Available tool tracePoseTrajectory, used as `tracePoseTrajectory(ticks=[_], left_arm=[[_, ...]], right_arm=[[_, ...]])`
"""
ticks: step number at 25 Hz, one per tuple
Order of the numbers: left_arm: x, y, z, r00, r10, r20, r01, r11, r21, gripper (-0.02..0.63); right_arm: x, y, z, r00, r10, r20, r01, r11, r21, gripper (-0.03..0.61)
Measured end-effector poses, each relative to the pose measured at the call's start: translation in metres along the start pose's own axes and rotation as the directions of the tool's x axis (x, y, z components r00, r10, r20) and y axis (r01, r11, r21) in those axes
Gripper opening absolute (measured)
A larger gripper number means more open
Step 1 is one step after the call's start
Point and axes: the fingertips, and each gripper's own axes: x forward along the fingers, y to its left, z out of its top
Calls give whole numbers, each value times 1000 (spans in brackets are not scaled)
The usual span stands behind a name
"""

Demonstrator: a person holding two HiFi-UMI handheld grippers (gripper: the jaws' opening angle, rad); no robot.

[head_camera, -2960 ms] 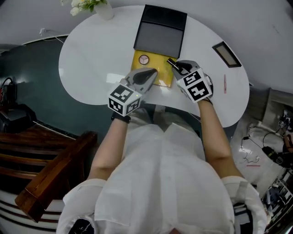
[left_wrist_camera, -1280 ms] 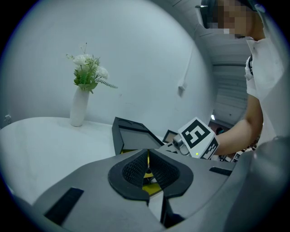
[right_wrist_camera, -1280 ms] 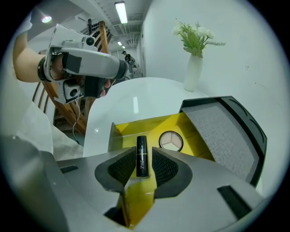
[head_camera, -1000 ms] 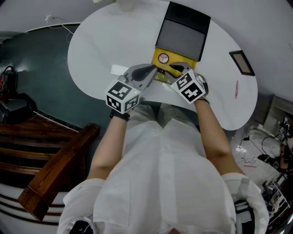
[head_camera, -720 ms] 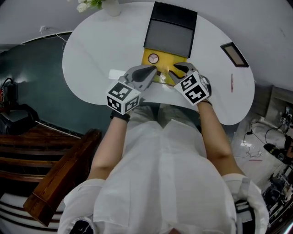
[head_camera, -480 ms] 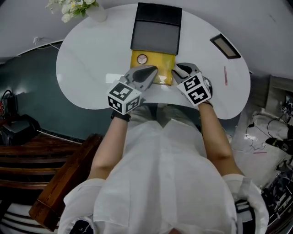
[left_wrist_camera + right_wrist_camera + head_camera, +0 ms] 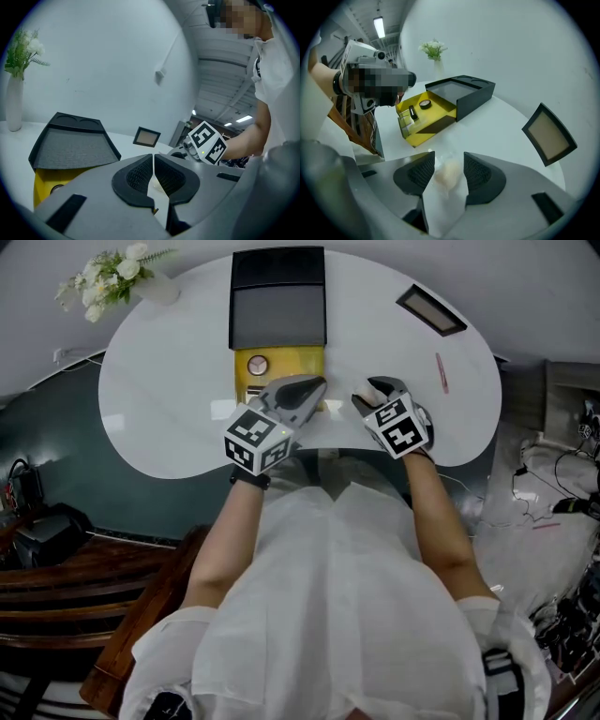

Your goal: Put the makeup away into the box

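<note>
The yellow box (image 7: 281, 367) stands open on the white table, its black lid (image 7: 277, 298) tipped back. A round compact (image 7: 424, 104) and a black tube (image 7: 411, 112) lie inside the box (image 7: 423, 123). My right gripper (image 7: 446, 172) hangs to the right of the box, pointing down at a pale sponge in clear wrap (image 7: 447, 174). Its jaws have just been opening; the sponge lies on the table between them, untouched. In the head view this gripper (image 7: 371, 393) hides the sponge. My left gripper (image 7: 317, 383) is shut and empty at the box's front right corner.
A dark picture frame (image 7: 430, 310) and a pink pen (image 7: 440, 371) lie at the table's far right. A vase of white flowers (image 7: 112, 277) stands at the far left. A white card (image 7: 223, 410) lies left of the box. Dark wooden steps (image 7: 84, 568) are below left.
Both grippers have shifted right relative to the box. The right one has left the box's edge, now stands over the table, and its jaws are wider apart.
</note>
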Motion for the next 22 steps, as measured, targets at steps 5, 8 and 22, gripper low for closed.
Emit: tracePoseTrajectory(ticks=[5,8,22], left_arm=[[7,-8,-2,1000,-12,-14,13,1000,7,25],[6,-8,-2,1000,-8,-17,8,1000,7,25],[-8,-4,-4,1000,19,-5,-19,1000,7,25]], right_arm=[[6,3,-24,998,11,-65,-12,1000,-17,176],[11,2,-28,997,9,-77,-9,1000,-6,176],[22,3,-31,991,-14,-130,12,1000,-14,112]])
